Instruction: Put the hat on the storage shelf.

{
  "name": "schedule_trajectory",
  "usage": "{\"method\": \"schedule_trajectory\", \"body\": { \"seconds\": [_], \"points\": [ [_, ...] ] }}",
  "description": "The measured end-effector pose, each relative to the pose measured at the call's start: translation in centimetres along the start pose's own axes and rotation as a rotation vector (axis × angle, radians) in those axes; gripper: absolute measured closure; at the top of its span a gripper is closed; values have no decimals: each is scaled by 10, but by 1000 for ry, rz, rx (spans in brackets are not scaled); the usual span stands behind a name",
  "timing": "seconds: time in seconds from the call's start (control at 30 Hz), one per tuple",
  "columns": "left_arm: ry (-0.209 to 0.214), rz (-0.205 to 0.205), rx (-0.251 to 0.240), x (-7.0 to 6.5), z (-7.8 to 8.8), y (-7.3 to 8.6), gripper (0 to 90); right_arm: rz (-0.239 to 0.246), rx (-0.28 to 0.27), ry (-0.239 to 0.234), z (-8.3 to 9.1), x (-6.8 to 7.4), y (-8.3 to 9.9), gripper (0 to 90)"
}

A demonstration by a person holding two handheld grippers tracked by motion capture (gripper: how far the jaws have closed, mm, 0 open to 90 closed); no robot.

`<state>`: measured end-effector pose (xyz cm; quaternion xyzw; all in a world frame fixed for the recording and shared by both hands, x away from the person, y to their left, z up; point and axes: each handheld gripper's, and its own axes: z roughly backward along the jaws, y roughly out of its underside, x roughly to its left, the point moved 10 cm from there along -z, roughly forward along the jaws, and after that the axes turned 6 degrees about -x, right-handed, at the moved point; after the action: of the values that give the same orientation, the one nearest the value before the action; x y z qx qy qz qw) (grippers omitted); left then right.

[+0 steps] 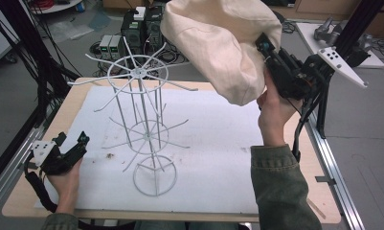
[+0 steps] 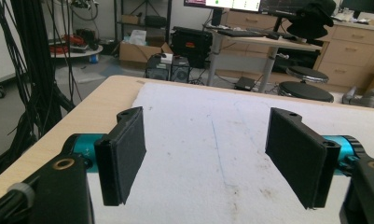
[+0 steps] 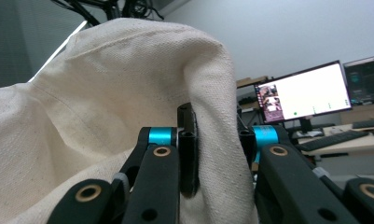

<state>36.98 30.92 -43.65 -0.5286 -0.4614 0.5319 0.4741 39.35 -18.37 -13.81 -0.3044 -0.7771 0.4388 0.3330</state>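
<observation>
right gripper fingers clamped on cream cloth bag, lifted | left gripper fingers wide open, empty

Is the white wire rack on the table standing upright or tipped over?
Upright. The white wire rack stands on its ring base on the white mat, its centre pole vertical and spoke tiers level.

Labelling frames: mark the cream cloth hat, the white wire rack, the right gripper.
cream cloth hat (image 1: 218, 48), high view, crown fabric.
white wire rack (image 1: 138, 73), high view, top hub.
right gripper (image 3: 217, 140), right gripper view, between its fingers.
</observation>
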Motion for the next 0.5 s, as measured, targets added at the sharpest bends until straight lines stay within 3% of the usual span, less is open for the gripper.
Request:
{"method": "schedule_trajectory", "body": {
  "seconds": [0.13,0.33,0.5],
  "points": [
    [1,1,-1,0,0,0,287,-37,5,-42,-1,12,2,777],
    [3,1,3,0,-1,1,286,-29,17,-91,3,30,6,776],
    [5,1,2,-1,0,0,286,-30,63,-115,5,37,30,773]
  ]
}}
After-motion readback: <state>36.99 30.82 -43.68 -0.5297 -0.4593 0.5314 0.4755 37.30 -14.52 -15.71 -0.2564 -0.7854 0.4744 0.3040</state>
